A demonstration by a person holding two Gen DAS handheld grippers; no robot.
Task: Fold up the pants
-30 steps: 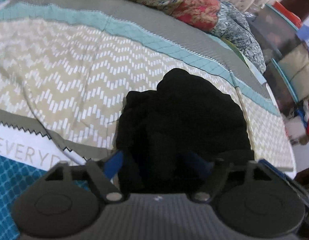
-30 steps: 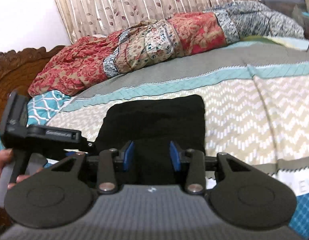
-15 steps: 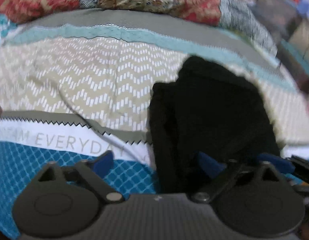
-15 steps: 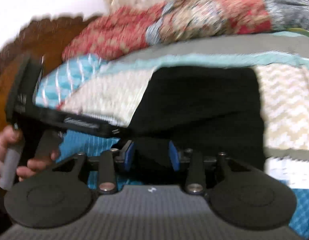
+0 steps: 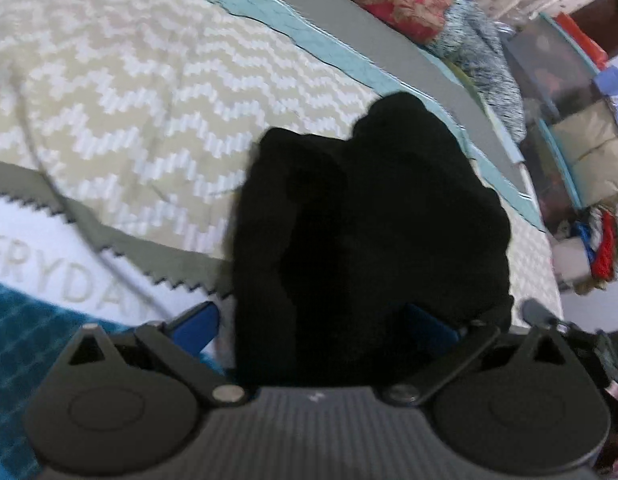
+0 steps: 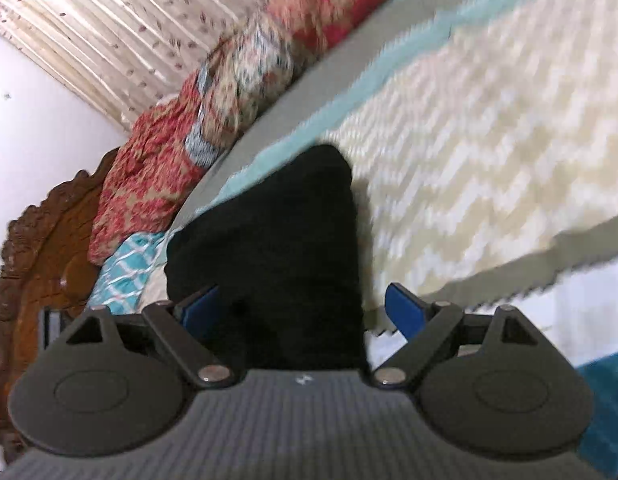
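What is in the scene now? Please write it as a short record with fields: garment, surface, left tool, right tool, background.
garment: black pants, folded into a compact bundle
surface: patterned bedspread, the pants lie on it
left tool: left tool open, pads wide apart, the bundle's near end between them
right tool: right tool open, jaws have just been opening, pants between the pads but not pinched
background: floral quilt, curtain, carved wooden headboard

pants (image 5: 369,232): 1 | grippers: 2 | bedspread (image 5: 149,92): 1 | curtain (image 6: 109,20): 1
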